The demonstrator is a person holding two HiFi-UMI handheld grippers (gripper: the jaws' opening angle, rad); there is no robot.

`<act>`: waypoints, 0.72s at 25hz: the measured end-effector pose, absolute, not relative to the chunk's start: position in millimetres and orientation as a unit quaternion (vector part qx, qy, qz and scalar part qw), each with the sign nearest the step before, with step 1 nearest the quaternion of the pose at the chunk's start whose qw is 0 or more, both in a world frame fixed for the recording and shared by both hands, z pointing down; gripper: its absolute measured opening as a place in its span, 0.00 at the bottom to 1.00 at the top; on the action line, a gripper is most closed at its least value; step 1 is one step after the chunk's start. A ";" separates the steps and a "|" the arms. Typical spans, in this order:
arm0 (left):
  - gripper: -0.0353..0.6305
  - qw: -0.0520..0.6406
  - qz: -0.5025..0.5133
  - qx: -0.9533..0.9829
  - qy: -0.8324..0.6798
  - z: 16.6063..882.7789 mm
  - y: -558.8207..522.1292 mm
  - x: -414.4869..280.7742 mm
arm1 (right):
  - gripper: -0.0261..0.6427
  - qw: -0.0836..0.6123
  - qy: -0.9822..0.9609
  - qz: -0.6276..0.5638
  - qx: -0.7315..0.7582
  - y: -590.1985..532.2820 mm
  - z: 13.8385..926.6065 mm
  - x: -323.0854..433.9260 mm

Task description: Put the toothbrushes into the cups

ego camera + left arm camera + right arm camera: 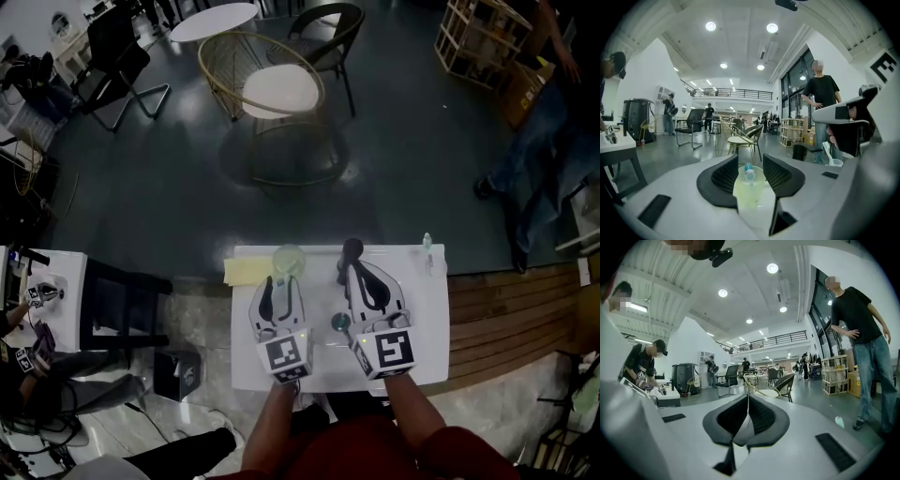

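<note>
I am holding my left gripper (750,163) open, its jaws framing the yellowish cup (749,199) with its toothbrush (749,172). I am keeping my right gripper (747,409) closed on nothing.

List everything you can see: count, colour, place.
table: 1, white, under both claws
cup: 1, pale green, far table edge, between the left claw's jaws
toothbrush: 1, blue-white head, standing in the cup
teal-tipped item: 1, far right table corner; too small to identify
cloth: 1, yellow, table's far left corner
chairs: 3, one gold with white seat, two black, on the floor beyond
shelf: 1, wooden, far right
person: 1, in jeans, standing right
left claw: 1, white, open, not pressing the cup
right claw: 1, white, shut, empty
</note>
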State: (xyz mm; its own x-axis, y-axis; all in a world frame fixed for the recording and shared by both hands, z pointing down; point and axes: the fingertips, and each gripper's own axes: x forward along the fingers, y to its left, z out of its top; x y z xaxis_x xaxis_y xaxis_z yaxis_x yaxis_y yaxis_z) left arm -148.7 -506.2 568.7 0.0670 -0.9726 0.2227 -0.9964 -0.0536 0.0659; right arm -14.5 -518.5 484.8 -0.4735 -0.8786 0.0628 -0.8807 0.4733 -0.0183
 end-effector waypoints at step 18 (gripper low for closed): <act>0.32 0.036 -0.014 0.761 -0.648 463.5 -427.7 -135.9 | 0.08 -0.021 -0.842 -0.026 0.538 -436.5 420.5 -13.2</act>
